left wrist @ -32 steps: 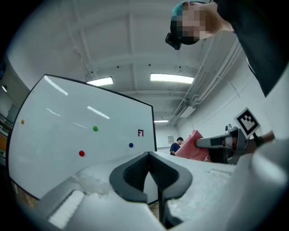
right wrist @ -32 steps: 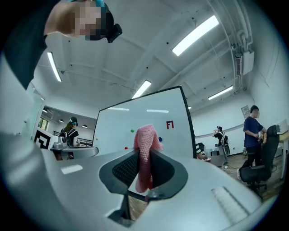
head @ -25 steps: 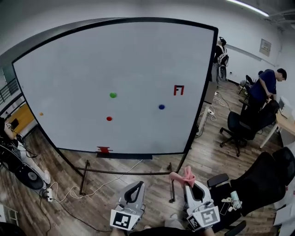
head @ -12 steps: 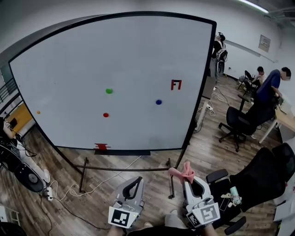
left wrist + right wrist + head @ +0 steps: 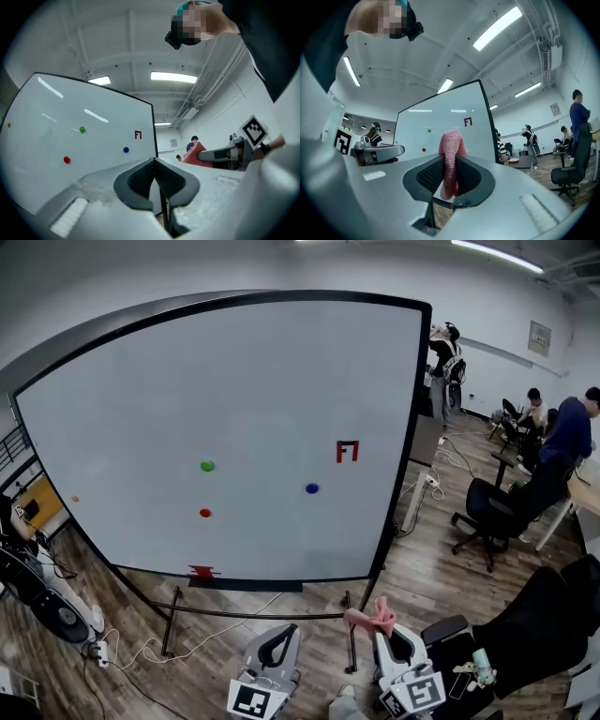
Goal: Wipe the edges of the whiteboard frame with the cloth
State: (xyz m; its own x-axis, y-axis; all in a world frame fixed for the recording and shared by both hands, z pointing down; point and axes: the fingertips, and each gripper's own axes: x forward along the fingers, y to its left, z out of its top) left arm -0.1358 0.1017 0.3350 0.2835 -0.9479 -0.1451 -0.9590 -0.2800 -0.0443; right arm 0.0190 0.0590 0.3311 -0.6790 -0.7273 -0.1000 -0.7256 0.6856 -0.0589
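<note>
— Right gripper [image 5: 450, 165]?
— Clamped on the pink cloth [image 5: 451, 143], with a tuft poking up past the tips. Same grip as a second ago.
— And the left gripper [image 5: 153, 163]?
— Pressed together on nothing, level with the right one and just to its left.
— Anything different since then?
— Both sitting lower in the head view, and the board magnets lower too (so more a tilt of the head than a reach, probably). No closing of the gap: whiteboard [image 5: 234, 409] still well ahead of the cloth, black frame [image 5: 246, 584] untouched.
— Meaning for the wipe?
— Not begun, by the look of it. Needs a walk-up first, then probably starts at the right upright, ahead and slightly right of the cloth.
— Around?
— Green magnet [image 5: 207, 466], red magnet [image 5: 205, 513] and blue magnet [image 5: 311, 488], far ahead and left of the cloth.
— In the way?
— Stand crossbar [image 5: 253, 615] low ahead of both grippers, a loose cable [image 5: 197, 638] trailing left of the left gripper, a black chair [image 5: 534, 615] close on the right of the right gripper. Further right, a person in blue [image 5: 572, 427], now further off than before.
</note>
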